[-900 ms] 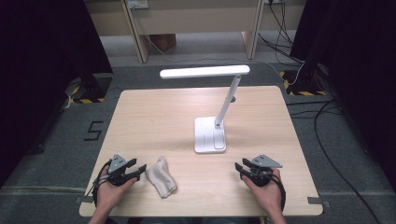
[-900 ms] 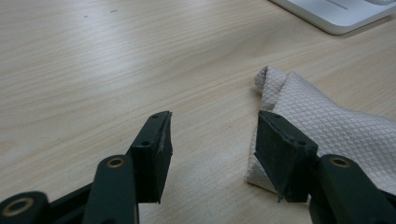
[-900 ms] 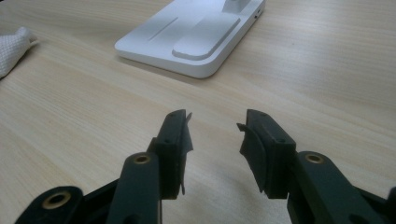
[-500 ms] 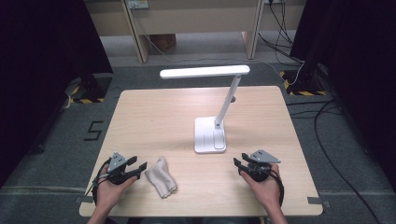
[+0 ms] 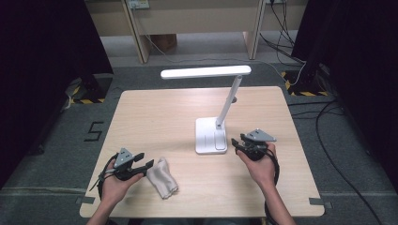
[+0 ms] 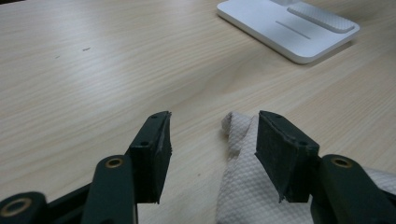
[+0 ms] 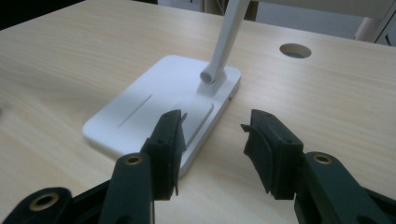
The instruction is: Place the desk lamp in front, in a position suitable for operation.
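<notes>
left gripper jaws apart, touching the cloth at near left; right gripper jaws apart, just right of the lamp

A black digit "5" stands on the grey floor, at the left of the high view, just beside the table's left edge. No other text is readable.

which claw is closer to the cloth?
Left. The left claw sits open right at the cloth, one jaw over its edge. The right claw is open across the table, beside the lamp base.
</notes>
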